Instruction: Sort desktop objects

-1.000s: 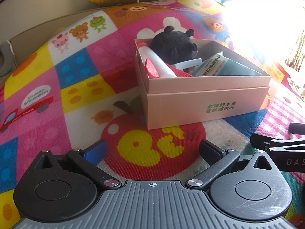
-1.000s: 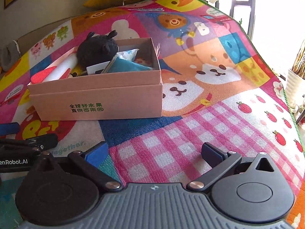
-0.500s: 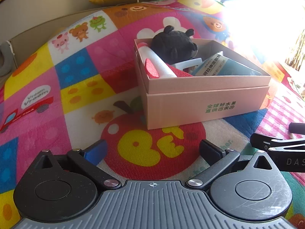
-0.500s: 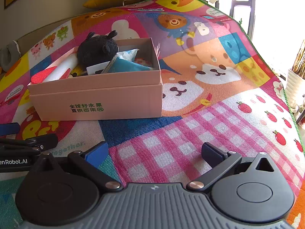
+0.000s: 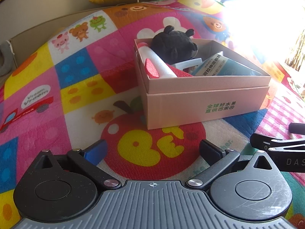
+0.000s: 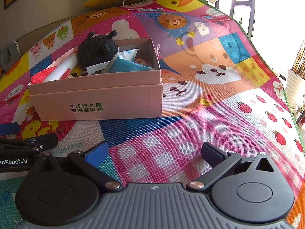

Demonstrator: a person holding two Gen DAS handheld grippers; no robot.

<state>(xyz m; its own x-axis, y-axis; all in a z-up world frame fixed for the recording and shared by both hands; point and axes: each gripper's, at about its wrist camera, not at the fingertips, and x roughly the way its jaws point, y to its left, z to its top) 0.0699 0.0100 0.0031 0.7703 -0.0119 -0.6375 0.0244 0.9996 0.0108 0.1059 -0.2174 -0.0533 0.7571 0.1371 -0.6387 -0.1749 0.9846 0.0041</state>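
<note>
Both the left gripper [image 5: 152,148] and right gripper [image 6: 155,151] rest spread and empty on the mat [image 6: 171,145] before the pink box [image 6: 99,99], where the black plush toy [image 6: 96,49], seemingly soft and light, invites a mid-body pinch.

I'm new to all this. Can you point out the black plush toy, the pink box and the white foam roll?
black plush toy [image 5: 172,45], left wrist view, its body.
pink box [image 6: 118,99], right wrist view, front wall.
white foam roll [image 5: 164,65], left wrist view, mid-length.
</note>
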